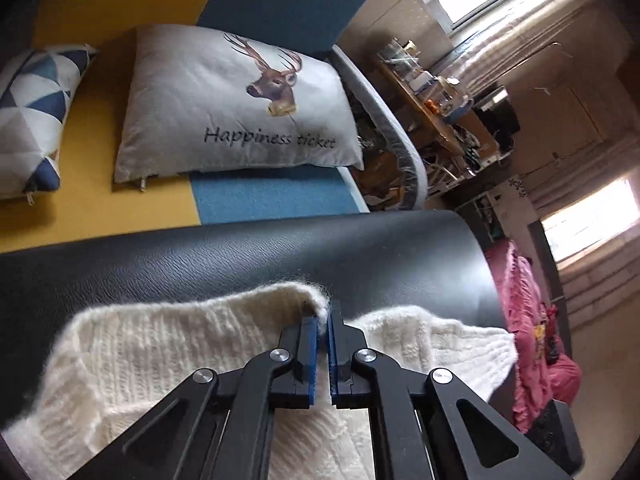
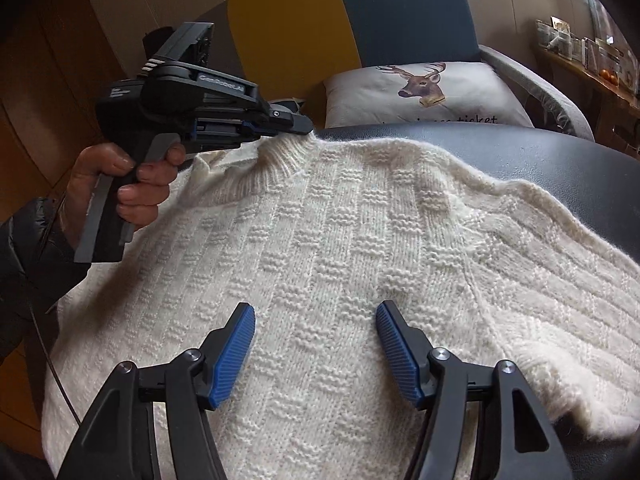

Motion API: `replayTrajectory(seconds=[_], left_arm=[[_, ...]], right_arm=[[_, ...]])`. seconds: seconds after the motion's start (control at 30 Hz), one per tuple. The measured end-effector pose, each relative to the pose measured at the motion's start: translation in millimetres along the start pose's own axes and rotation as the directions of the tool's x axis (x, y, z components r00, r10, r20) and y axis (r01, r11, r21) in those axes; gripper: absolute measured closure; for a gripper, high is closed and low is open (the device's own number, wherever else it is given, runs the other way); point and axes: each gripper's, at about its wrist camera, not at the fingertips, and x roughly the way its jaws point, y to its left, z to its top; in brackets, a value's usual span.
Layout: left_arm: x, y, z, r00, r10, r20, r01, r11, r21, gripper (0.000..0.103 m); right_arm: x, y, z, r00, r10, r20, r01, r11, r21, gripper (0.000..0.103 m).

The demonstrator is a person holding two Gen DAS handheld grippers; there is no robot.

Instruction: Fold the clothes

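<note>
A cream knitted sweater (image 2: pixel 340 248) lies spread on a black leather surface (image 2: pixel 560 152). My left gripper (image 1: pixel 323 320) is shut on the ribbed collar (image 1: pixel 304 296), lifting it slightly; in the right wrist view that gripper (image 2: pixel 306 126) pinches the collar (image 2: pixel 280 156) at the far edge, with a hand (image 2: pixel 116 184) around its handle. My right gripper (image 2: pixel 316 318) hovers open over the sweater's chest, with nothing between its blue pads (image 2: pixel 236 352). One sleeve (image 2: pixel 560 280) trails off to the right.
Behind the black surface stands a yellow and blue sofa (image 1: pixel 120 184) with a deer cushion (image 1: pixel 240 100) and a triangle-pattern cushion (image 1: pixel 28 120). A cluttered wooden table (image 1: pixel 436 92) and pink fabric (image 1: pixel 528 320) lie to the right. A dark sleeve (image 2: pixel 28 256) fills the left edge.
</note>
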Motion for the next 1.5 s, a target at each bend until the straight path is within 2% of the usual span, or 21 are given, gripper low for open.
replayTrajectory(seconds=[0.17,0.23,0.27,0.37,0.43,0.5,0.57,0.6,0.67,0.73,0.8,0.9,0.97,1.1,1.17,1.27,1.33,1.4,1.5], left_arm=[[1,-7,-3,0.998,0.065,-0.001,-0.065,0.998,0.021,0.097],[-7,-12,-5,0.996,0.085,0.006,-0.085,0.996,0.016,0.095],[-16,-14,-6,0.995,0.099,0.033,-0.100,0.995,0.010,0.093],[-48,-26,-14,0.984,0.133,0.121,-0.133,0.991,-0.003,0.073],[-68,-39,-29,0.977,0.132,0.164,-0.137,0.991,0.014,0.065],[-79,-54,-51,0.976,0.126,0.180,-0.137,0.989,0.051,0.061],[-79,-69,-80,0.983,0.095,0.155,-0.111,0.989,0.096,0.060],[-76,-78,-95,0.987,0.092,0.133,-0.108,0.987,0.116,0.059],[-65,-92,-124,0.991,0.100,0.084,-0.113,0.981,0.160,0.059],[-54,-104,-149,0.995,0.093,0.039,-0.099,0.978,0.185,0.059],[-46,-112,-167,0.996,0.084,0.003,-0.083,0.979,0.185,0.059],[-39,-115,-184,0.995,0.097,-0.027,-0.091,0.981,0.170,0.059],[-39,-114,-188,0.994,0.103,-0.027,-0.097,0.982,0.159,0.059],[-42,-108,-189,0.995,0.093,-0.033,-0.088,0.989,0.122,0.058],[-42,-109,-191,0.995,0.096,-0.032,-0.091,0.988,0.122,0.058],[-42,-113,-196,0.994,0.105,-0.021,-0.101,0.985,0.141,0.055],[-42,-115,-197,0.994,0.109,-0.016,-0.105,0.982,0.155,0.053],[-41,-116,-198,0.994,0.109,-0.012,-0.106,0.981,0.164,0.050],[-40,-117,-199,0.995,0.102,-0.010,-0.099,0.981,0.168,0.048]], right_arm=[[0,4,1,1.000,-0.023,0.002,0.023,1.000,-0.020,0.037],[-2,4,2,1.000,-0.011,-0.004,0.011,1.000,-0.021,0.030],[-4,1,4,1.000,0.003,-0.013,-0.003,1.000,-0.003,0.029],[-15,-10,7,0.999,0.046,-0.028,-0.044,0.997,0.061,0.033],[-47,-33,4,0.996,0.066,0.068,-0.077,0.982,0.172,0.033],[-84,-62,-6,0.984,0.068,0.163,-0.115,0.949,0.294,0.033],[-125,-103,-27,0.971,0.036,0.237,-0.140,0.888,0.439,0.032],[-142,-128,-41,0.969,0.004,0.246,-0.136,0.843,0.520,0.032],[-175,-177,-75,0.966,-0.051,0.253,-0.138,0.726,0.674,0.032],[-209,-219,-111,0.954,-0.135,0.266,-0.133,0.605,0.785,0.032],[-235,-254,-141,0.942,-0.223,0.252,-0.112,0.497,0.860,0.031],[-251,-295,-175,0.930,-0.267,0.252,-0.149,0.353,0.924,0.030],[-248,-313,-184,0.932,-0.281,0.228,-0.144,0.289,0.946,0.032],[-241,-331,-174,0.914,-0.301,0.271,-0.183,0.291,0.939,0.033],[-233,-335,-161,0.912,-0.313,0.263,-0.158,0.324,0.933,0.035],[-225,-336,-151,0.907,-0.325,0.267,-0.147,0.350,0.925,0.052],[-220,-336,-156,0.903,-0.337,0.266,-0.146,0.340,0.929,0.078],[-215,-336,-162,0.902,-0.351,0.250,-0.134,0.322,0.937,0.095],[-212,-337,-167,0.898,-0.355,0.261,-0.155,0.301,0.941,0.096]])
